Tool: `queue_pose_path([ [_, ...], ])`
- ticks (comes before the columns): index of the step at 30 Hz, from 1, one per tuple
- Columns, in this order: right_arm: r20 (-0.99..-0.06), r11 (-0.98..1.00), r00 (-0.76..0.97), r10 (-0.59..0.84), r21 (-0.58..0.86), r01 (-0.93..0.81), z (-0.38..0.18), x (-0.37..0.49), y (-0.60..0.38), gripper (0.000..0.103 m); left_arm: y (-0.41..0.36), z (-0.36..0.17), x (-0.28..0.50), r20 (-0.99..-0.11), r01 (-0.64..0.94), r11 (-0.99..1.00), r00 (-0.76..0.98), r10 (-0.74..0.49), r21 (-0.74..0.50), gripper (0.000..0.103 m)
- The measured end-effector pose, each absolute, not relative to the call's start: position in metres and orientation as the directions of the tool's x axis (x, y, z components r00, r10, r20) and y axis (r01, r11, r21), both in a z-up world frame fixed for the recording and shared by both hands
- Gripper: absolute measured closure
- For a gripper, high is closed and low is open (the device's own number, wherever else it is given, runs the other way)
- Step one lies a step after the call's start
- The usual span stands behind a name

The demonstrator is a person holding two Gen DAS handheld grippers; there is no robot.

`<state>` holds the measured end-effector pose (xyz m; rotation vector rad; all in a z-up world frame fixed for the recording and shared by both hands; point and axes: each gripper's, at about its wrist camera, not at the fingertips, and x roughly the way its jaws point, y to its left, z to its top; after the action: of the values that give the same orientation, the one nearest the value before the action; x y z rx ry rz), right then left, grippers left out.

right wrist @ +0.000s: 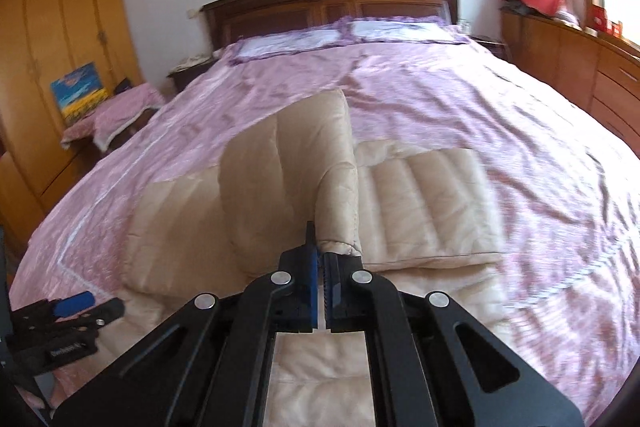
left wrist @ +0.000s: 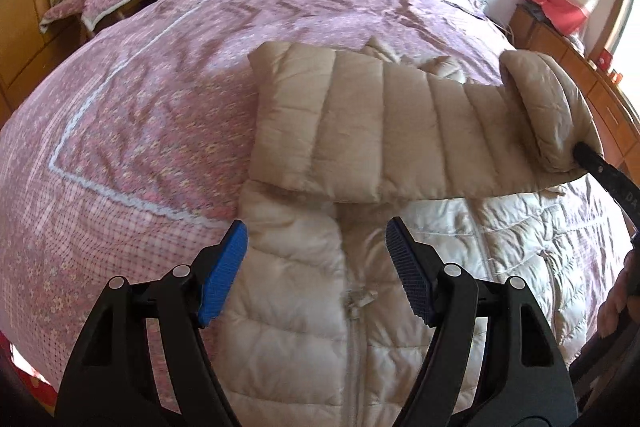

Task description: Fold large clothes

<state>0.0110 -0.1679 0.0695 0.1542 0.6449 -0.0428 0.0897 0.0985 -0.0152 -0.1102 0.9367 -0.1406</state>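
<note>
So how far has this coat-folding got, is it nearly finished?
Not nearly. Done: one sleeve already lies folded across the beige puffer jacket, which is spread zipped on the bed. In hand: the right gripper is shut on the other sleeve's cuff, lifting that sleeve over the body. The left gripper hovers open above the zipper, holding nothing. Left: laying this sleeve down and folding the body.

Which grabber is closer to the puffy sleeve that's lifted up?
Right. The right gripper is shut on the sleeve's cuff end, holding it up. The left gripper is open, hovering over the jacket's zipped front, below the sleeve, not touching it.
</note>
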Motion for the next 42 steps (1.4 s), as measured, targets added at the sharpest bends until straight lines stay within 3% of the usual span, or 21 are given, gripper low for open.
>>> queue_pose_path([
  [8, -0.681, 0.971, 0.729, -0.068, 0.124, 0.206, 0.033, 0.01, -0.227, 0.1, 0.059, -0.01, 0.092, -0.789, 0.157, 0.979, 0.582, -0.196, -0.128, 0.031],
  [17, -0.742, 0.98, 0.671, -0.011, 0.126, 0.155, -0.001, 0.016, -0.225, 0.095, 0.03, -0.017, 0.097, -0.797, 0.207, 0.972, 0.566, -0.211, -0.111, 0.031],
  [22, -0.739, 0.984, 0.673, 0.022, 0.135, 0.116, 0.001, 0.01, -0.221, 0.078, 0.027, -0.02, 0.093, -0.799, 0.214, 0.971, 0.563, -0.212, -0.107, 0.031],
  [27, -0.746, 0.987, 0.665, 0.041, 0.134, 0.088, 0.002, 0.0, -0.217, 0.071, 0.03, -0.023, 0.092, -0.803, 0.206, 0.973, 0.558, -0.208, -0.109, 0.031],
  [29, -0.747, 0.988, 0.663, 0.047, 0.134, 0.082, 0.003, -0.005, -0.215, 0.06, 0.031, -0.024, 0.094, -0.804, 0.202, 0.973, 0.557, -0.208, -0.112, 0.031],
  [30, -0.747, 0.988, 0.663, 0.05, 0.133, 0.077, 0.004, -0.007, -0.214, 0.04, 0.032, -0.024, 0.093, -0.804, 0.2, 0.973, 0.557, -0.207, -0.113, 0.031],
  [31, -0.743, 0.988, 0.666, 0.056, 0.137, 0.07, 0.004, -0.01, -0.213, 0.026, 0.033, -0.024, 0.093, -0.804, 0.199, 0.974, 0.557, -0.207, -0.113, 0.031],
  [38, -0.722, 0.996, 0.691, 0.04, 0.084, 0.03, 0.019, -0.025, -0.199, 0.024, 0.037, -0.024, 0.091, -0.805, 0.187, 0.975, 0.557, -0.203, -0.116, 0.031],
  [42, -0.701, 0.997, 0.713, 0.023, 0.072, 0.039, 0.032, -0.026, -0.196, 0.017, 0.038, -0.022, 0.09, -0.804, 0.183, 0.976, 0.561, -0.199, -0.115, 0.031],
])
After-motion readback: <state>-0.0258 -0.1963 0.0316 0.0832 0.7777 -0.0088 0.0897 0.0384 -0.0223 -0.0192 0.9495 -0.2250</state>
